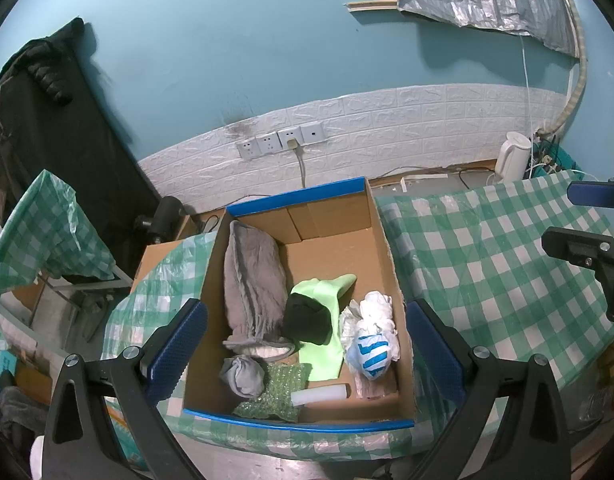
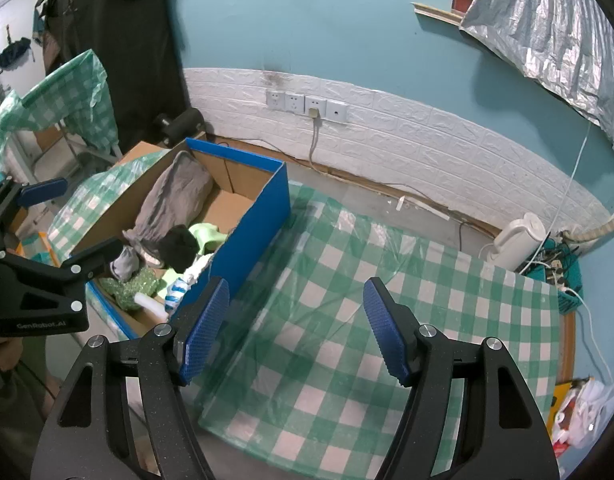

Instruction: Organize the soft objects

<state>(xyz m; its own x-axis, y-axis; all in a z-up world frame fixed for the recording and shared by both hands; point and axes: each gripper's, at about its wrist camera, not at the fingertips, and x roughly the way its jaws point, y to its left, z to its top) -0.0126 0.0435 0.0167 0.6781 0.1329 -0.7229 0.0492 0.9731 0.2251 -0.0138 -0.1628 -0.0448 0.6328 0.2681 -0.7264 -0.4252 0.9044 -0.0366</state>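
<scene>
Left wrist view alone shows box (image 1: 381,248) floor; both tools gape empty.

A table carries everything, covered by a green-and-white checked cloth (image 2: 387,320) under a clear plastic sheet; the cloth is wrinkled, and its far corner is folded back near the box (image 1: 381,236); the box, cardboard with blue edging, stands open on the cloth at the table's left part, its blue side (image 2: 251,236) facing the bare stretch; that stretch, to the right of the box, holds nothing but the cloth and its creased plastic; left of the box the cloth (image 1: 163,276) bunches up against the cardboard wall; the cloth's front edge (image 1: 307,440) hangs just past the box's near rim.
</scene>
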